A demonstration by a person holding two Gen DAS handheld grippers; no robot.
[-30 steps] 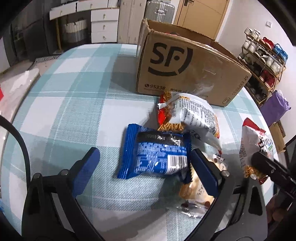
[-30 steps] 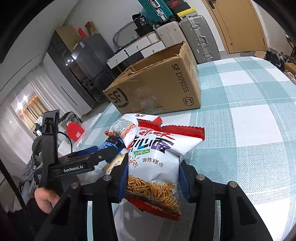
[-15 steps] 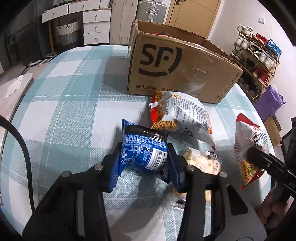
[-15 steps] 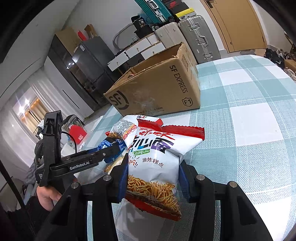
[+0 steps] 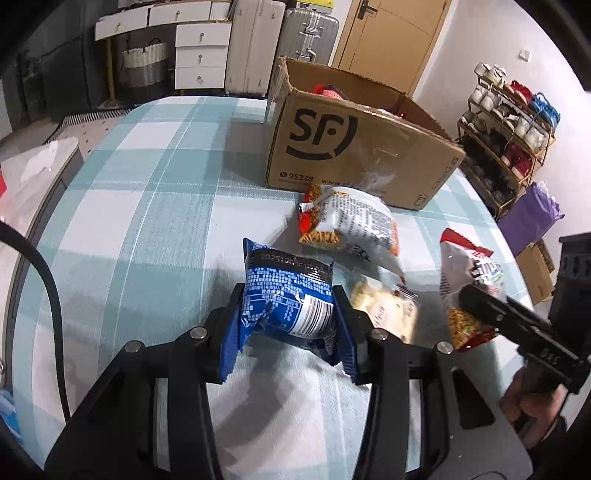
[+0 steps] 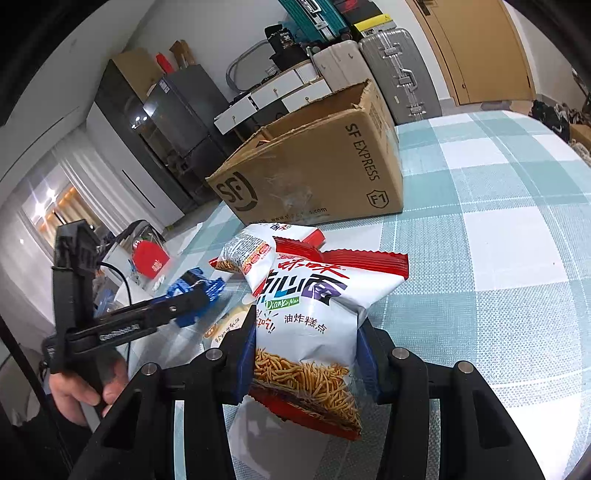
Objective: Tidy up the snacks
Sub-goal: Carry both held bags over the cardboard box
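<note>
My left gripper (image 5: 288,314) is shut on a blue snack packet (image 5: 286,295), held just above the checked tablecloth (image 5: 147,206). My right gripper (image 6: 304,350) is shut on a white and red bag of fried noodle snack (image 6: 317,321), which also shows at the right in the left wrist view (image 5: 469,291). On the cloth lie a second white and red noodle bag (image 5: 347,225) and a clear pack of pale snacks (image 5: 384,308). Behind them stands an open cardboard box (image 5: 354,147) marked SF, with red packets showing inside.
A person's hand (image 6: 85,387) grips the left tool's handle. A shoe rack (image 5: 506,122) and a purple bag (image 5: 532,218) stand beyond the table's right side. Drawers (image 5: 199,55) and suitcases (image 5: 306,33) line the far wall. A red object (image 6: 149,258) lies off the table's left.
The left gripper's jaws went from wide open around the blue packet to pressed on it, and lifted it off the cloth toward the box. The right gripper stayed put with its bag.
</note>
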